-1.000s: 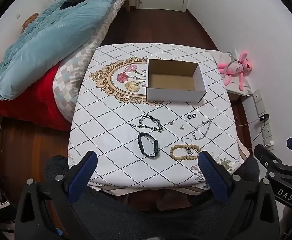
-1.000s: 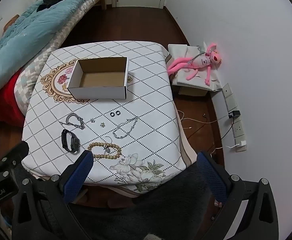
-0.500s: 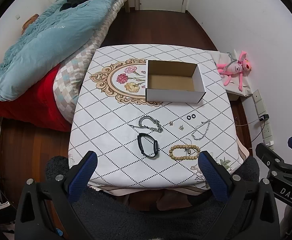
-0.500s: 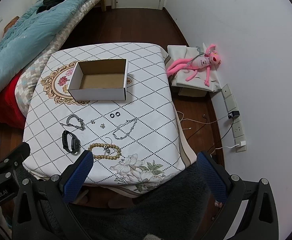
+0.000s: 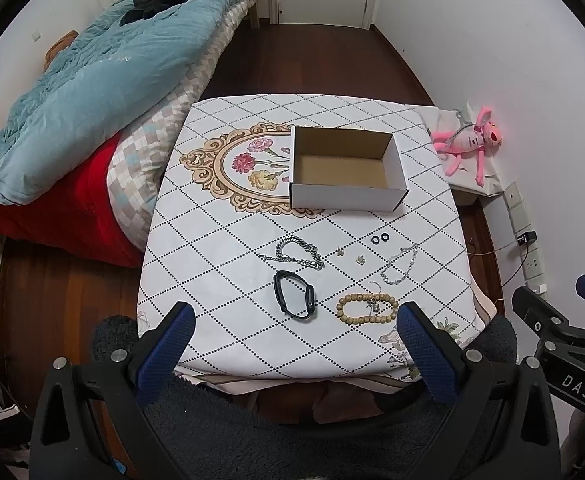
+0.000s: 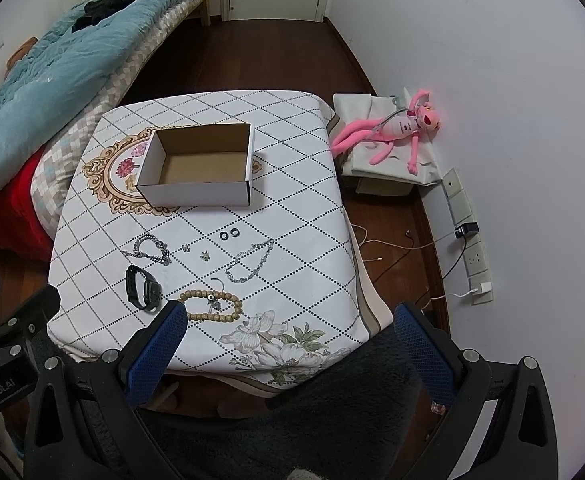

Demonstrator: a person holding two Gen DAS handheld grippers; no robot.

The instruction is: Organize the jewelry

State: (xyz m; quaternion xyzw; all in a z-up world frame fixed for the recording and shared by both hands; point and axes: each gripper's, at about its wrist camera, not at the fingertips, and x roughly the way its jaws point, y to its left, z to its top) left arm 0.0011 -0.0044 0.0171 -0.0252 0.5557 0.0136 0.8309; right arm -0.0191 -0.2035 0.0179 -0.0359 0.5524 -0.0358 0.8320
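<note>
Cardboard, white outside and brown inside, forms the one open box point(image 5: 346, 178) set on the desk point(image 5: 220, 280), whose cloth is printed with a diamond grid. Seven pieces of jewelry are laid out in front of the box: one silver chain bracelet point(image 5: 297, 253), one black band point(image 5: 295, 296), one wooden bead bracelet point(image 5: 366, 309), one thin silver necklace point(image 5: 400, 265), two small studs point(image 5: 349, 255) and a pair of black rings point(image 5: 380, 239). The left gripper point(image 5: 292, 322) and right gripper point(image 6: 286, 320) are held above the near edge, fingers point(image 5: 166, 350) spread wide, nothing pinched.
</note>
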